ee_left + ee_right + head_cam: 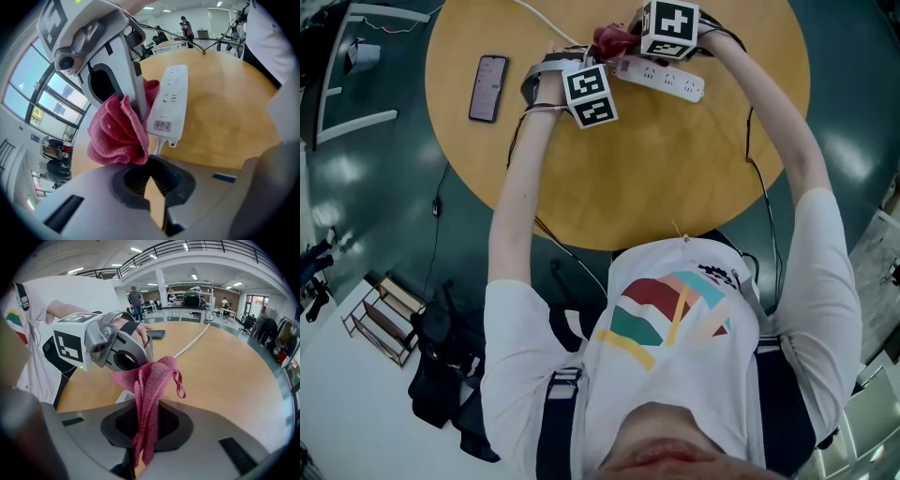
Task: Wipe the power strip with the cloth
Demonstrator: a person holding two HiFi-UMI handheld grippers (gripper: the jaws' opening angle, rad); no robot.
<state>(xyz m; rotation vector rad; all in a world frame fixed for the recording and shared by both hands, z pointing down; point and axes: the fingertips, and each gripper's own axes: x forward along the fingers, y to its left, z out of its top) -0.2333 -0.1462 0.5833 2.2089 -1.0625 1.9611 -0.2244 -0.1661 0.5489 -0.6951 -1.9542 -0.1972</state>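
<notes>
Head view: the cloth appears only as a red tuft, the rest lying behind a marker cube; the tabletop and white cord are cut off by the top edge. Right gripper view: the power strip is hidden except one white corner. Left gripper view: the print on its label is too small to read.
</notes>
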